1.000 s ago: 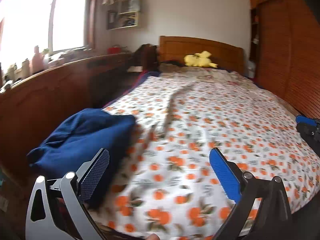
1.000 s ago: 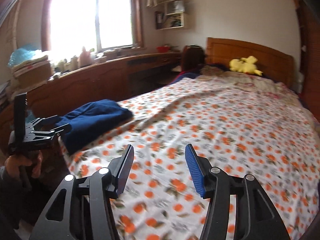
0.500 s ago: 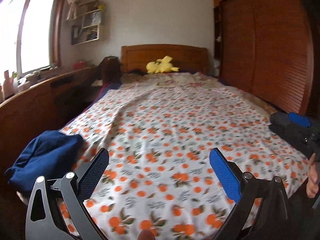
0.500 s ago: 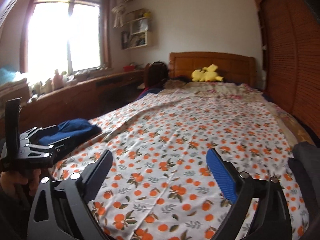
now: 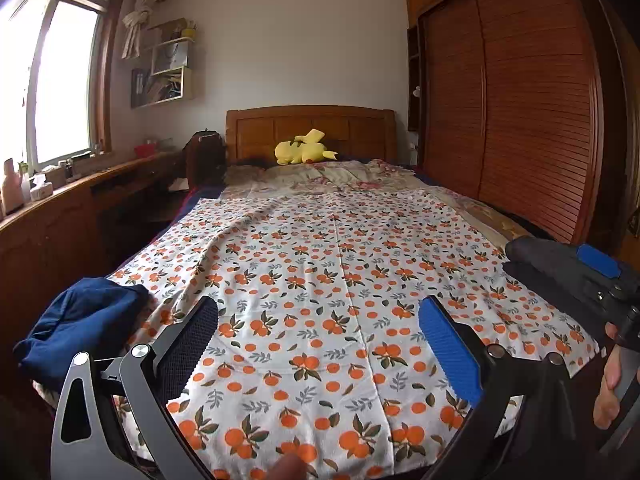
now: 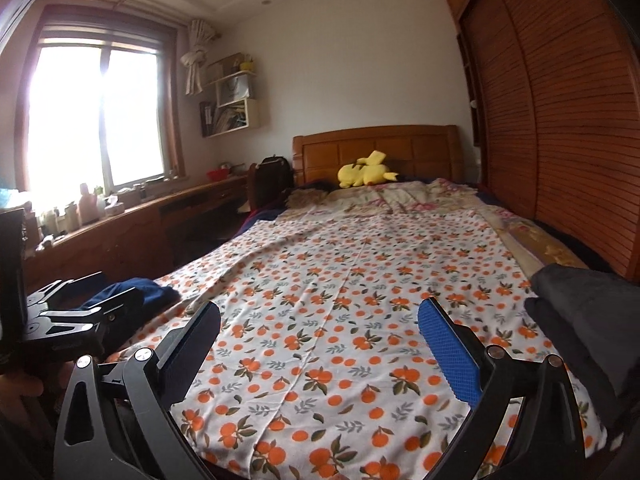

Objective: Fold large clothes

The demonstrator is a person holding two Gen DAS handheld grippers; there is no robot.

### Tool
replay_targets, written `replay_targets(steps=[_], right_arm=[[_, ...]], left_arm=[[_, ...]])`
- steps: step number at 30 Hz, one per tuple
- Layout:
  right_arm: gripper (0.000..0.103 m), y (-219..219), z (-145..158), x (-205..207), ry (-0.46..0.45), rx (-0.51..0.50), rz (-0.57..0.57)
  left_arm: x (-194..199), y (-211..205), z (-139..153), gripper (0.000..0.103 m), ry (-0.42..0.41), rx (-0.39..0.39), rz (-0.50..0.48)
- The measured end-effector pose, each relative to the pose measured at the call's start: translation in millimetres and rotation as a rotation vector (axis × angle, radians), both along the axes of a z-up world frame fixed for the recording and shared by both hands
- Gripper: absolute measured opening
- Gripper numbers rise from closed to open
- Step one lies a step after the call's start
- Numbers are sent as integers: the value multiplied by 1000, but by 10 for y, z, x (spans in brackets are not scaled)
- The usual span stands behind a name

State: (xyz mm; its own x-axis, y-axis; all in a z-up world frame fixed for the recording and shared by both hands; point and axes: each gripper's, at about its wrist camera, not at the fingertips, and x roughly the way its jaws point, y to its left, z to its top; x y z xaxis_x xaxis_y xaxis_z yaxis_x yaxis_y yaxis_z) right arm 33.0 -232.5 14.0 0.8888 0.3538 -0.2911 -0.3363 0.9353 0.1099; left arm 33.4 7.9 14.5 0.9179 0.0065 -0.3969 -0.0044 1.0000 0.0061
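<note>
both tongs spread wide, nothing between the pads. left tongs (image 5: 318, 344) and right tongs (image 6: 320, 346) hover side by side over the foot end of the bed, both aimed up the bed toward the wooden headboard (image 5: 310, 132).

two garments in play:
- crumpled dark blue cloth bundle (image 5: 80, 326) lies at the near left corner of the orange-print white bedsheet (image 5: 340, 264), just outboard of the left tongs' black pad (image 5: 192, 340). in the right wrist view the same bundle (image 6: 142, 294) is partly hidden behind the left tool body.
- dark grey folded-looking fabric pile (image 6: 588, 320) lies at the near right edge of the bed, just outboard of the right tongs' blue pad (image 6: 450, 352). in the left wrist view it sits behind the right tool, so its shape is hard to read.

key relation: neither garment is between the jaws; each lies sideways from the centreline, blue to the left, grey to the right. left tongs nearer the blue bundle, right tongs nearer the grey pile. the blue bundle's long axis seems to run roughly along the bed's left edge, though it is too bunched to be sure.

judgement: whichever gets folded next, that tool must swing outward and drop to it; the middle of the sheet is the likely spread area. yellow plush toy (image 5: 304, 150) by the headboard is well apart.
</note>
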Motion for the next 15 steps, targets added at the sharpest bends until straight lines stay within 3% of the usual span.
replay_targets(steps=[15], right_arm=[[96,24,-102,-167,5,-9,-29]], left_arm=[[-251,95,-119,101,25,-17,23]])
